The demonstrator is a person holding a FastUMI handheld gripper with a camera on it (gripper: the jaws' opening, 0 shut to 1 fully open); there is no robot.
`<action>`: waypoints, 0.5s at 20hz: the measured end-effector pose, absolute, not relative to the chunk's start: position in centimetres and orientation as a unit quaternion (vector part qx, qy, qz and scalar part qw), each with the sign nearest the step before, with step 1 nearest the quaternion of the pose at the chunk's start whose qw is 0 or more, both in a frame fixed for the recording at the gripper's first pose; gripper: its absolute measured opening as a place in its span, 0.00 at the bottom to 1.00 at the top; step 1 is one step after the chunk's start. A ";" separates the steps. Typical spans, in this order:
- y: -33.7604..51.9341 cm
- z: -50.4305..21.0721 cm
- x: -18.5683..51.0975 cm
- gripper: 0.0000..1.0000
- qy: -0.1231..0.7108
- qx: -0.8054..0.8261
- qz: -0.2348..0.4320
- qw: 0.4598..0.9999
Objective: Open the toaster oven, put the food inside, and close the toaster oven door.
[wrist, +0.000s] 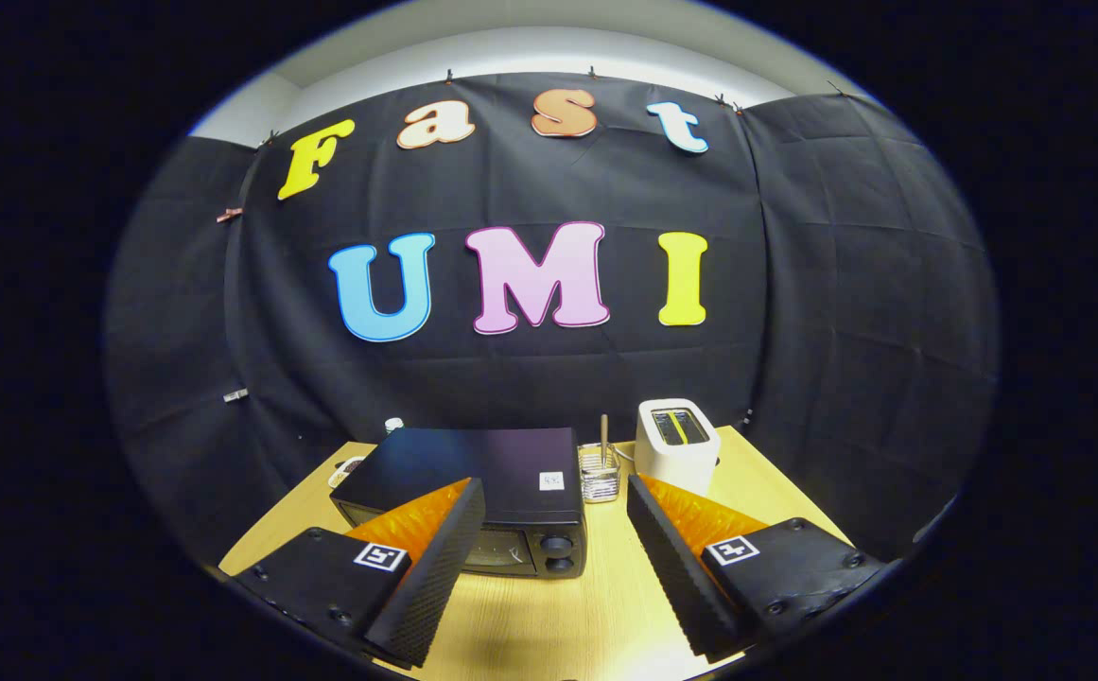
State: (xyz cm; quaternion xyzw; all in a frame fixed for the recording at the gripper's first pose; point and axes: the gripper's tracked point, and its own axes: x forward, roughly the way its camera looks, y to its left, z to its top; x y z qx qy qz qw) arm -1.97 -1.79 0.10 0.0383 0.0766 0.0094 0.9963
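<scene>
My gripper (pixel 556 558) is wide open, holding nothing. The toaster oven (pixel 473 492) sits just ahead of my fingers, door shut. It looks heavy and hard; I think the door's top edge is the place to grab.

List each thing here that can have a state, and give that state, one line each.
Toaster oven: door shut, upright on the table.
Toaster: upright, slots up, beyond the fingers.
Glass jar: upright, a stick standing in it.
Gripper: fingers open, holding nothing, just before the oven.
</scene>
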 end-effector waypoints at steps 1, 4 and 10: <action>-3.4 0.6 -2.5 0.99 0.066 0.036 -0.003 0.997; -6.0 1.3 -4.0 0.98 0.047 0.039 -0.027 0.998; -7.3 3.5 -5.3 0.98 0.016 0.048 -0.041 0.998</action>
